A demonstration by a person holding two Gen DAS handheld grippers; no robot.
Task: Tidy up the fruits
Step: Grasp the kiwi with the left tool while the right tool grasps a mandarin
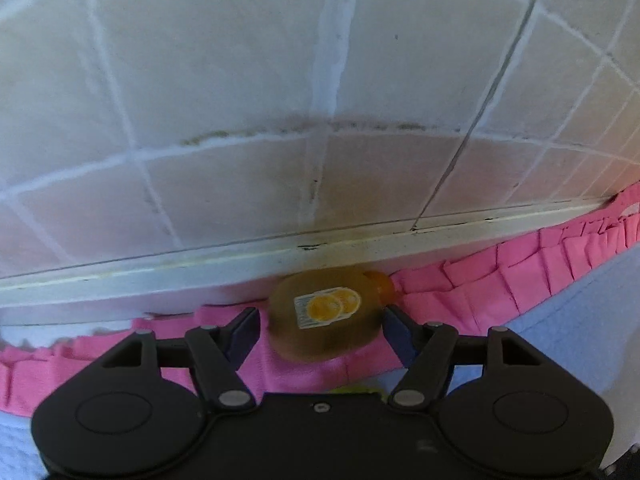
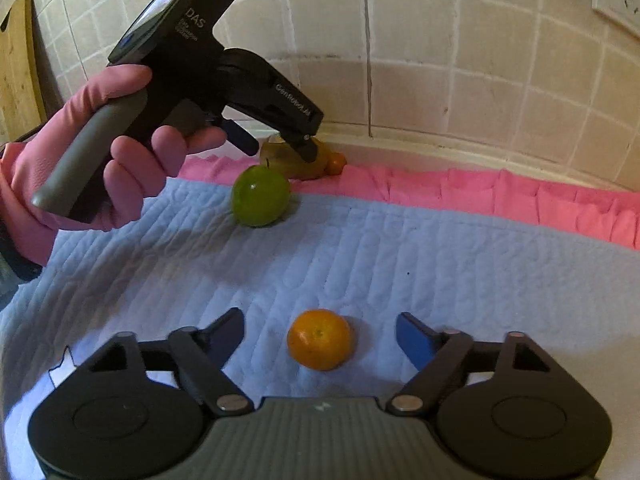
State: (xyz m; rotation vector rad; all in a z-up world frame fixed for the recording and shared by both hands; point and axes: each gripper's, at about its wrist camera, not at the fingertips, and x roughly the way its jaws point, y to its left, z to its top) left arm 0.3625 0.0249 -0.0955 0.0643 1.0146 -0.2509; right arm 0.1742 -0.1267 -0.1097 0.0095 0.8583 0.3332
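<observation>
A brownish pear [image 1: 325, 314] wearing a yellow-and-white sticker is lying between the left gripper [image 1: 322, 326]'s spread fingers, its long axis running across them. Only the right wrist view is showing a green apple [image 2: 261, 196] and a mandarin [image 2: 320, 339] sitting between the right gripper [image 2: 320, 338]'s wide-apart fingers
</observation>
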